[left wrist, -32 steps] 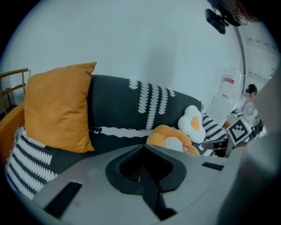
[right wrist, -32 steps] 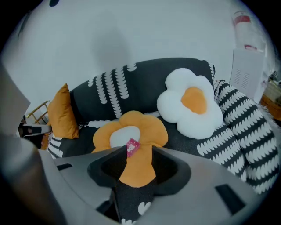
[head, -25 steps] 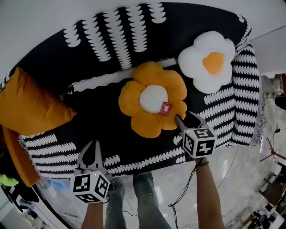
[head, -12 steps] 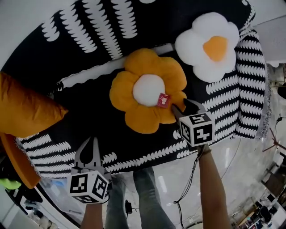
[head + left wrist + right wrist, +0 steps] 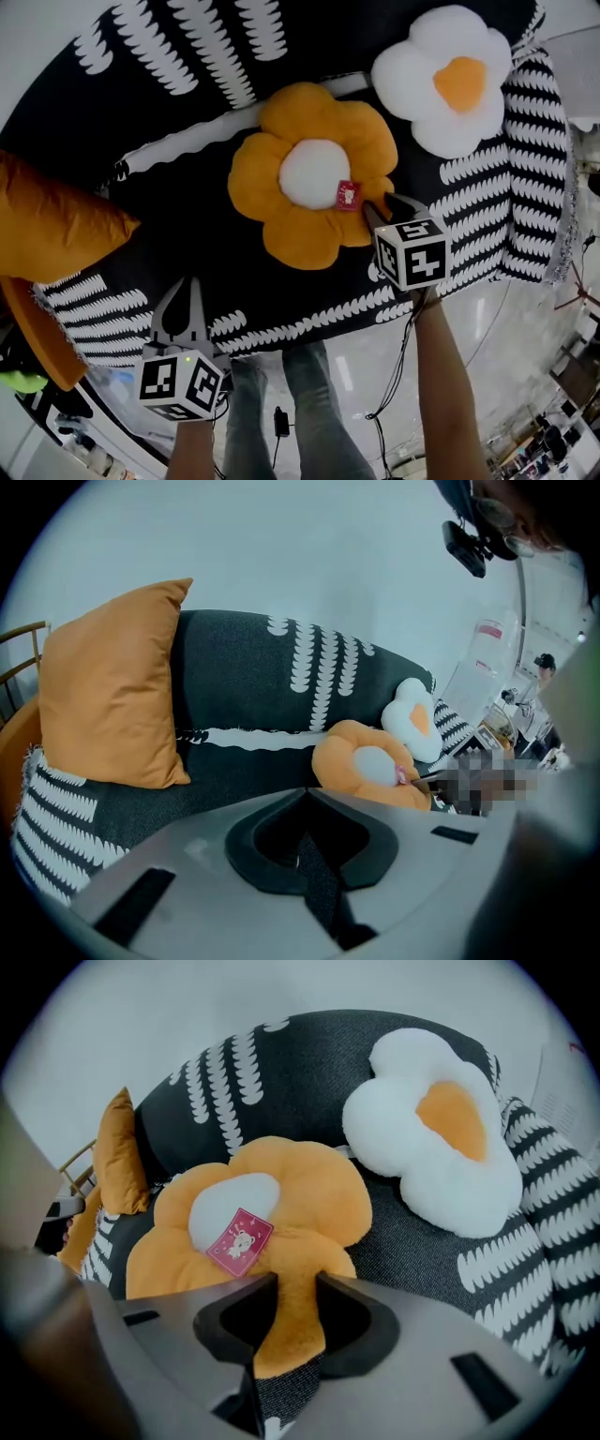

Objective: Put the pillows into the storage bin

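Observation:
An orange flower pillow (image 5: pixel 309 183) with a white centre and a pink tag (image 5: pixel 348 195) lies on the black patterned sofa (image 5: pixel 187 187). My right gripper (image 5: pixel 391 206) is at its near right petal. In the right gripper view, the right gripper (image 5: pixel 295 1283) is open and that petal (image 5: pixel 292 1269) lies between its jaws. A white flower pillow (image 5: pixel 450 80) with an orange centre leans at the sofa's right end. A square orange pillow (image 5: pixel 47 225) stands at the left end. My left gripper (image 5: pixel 187 286) hangs shut over the sofa's front edge, holding nothing. No storage bin is in view.
The sofa's front edge runs across the lower middle of the head view, with glossy floor (image 5: pixel 487 328) below it. The person's legs (image 5: pixel 300 412) and a cable (image 5: pixel 394 394) are there. An orange object (image 5: pixel 33 337) sits beside the sofa's left end.
My right gripper has moved forward onto the orange flower pillow's near petal, which now sits between its jaws. The left gripper has stayed low at the sofa's front edge.

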Available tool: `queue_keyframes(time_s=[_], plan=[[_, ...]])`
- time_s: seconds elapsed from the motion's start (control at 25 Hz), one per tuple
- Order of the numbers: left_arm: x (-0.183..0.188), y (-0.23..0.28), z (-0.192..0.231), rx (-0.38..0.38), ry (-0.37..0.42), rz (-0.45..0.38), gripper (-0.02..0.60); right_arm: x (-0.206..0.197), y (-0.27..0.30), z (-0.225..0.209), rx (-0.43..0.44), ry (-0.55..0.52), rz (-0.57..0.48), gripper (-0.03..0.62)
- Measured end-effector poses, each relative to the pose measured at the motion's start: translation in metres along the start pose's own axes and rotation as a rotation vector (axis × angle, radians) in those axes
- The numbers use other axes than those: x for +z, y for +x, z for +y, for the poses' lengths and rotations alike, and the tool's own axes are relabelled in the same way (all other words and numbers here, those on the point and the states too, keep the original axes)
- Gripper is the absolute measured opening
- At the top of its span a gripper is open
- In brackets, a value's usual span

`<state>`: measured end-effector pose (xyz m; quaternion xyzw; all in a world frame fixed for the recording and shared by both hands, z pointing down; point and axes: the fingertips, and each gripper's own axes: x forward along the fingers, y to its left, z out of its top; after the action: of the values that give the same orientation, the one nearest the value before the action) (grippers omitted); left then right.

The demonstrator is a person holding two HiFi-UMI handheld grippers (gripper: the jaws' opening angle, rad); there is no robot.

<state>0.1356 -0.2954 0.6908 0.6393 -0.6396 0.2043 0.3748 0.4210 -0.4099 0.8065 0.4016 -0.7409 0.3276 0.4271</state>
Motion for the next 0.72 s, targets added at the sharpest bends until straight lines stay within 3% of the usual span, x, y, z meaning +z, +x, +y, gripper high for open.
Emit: queue_keyframes(time_s=[0.2,0.72], plan=[[-0.003,-0.001,0.002,0.002,-0.011,-0.006,0.006,0.001,0.002,0.005,-0.031,-0.03,0.006,0.035],[0.003,-0.027,0.012,0.026,-0.032,-0.042,0.006,0.018,-0.03,0.017,-0.041,-0.025,-0.063,0.023]])
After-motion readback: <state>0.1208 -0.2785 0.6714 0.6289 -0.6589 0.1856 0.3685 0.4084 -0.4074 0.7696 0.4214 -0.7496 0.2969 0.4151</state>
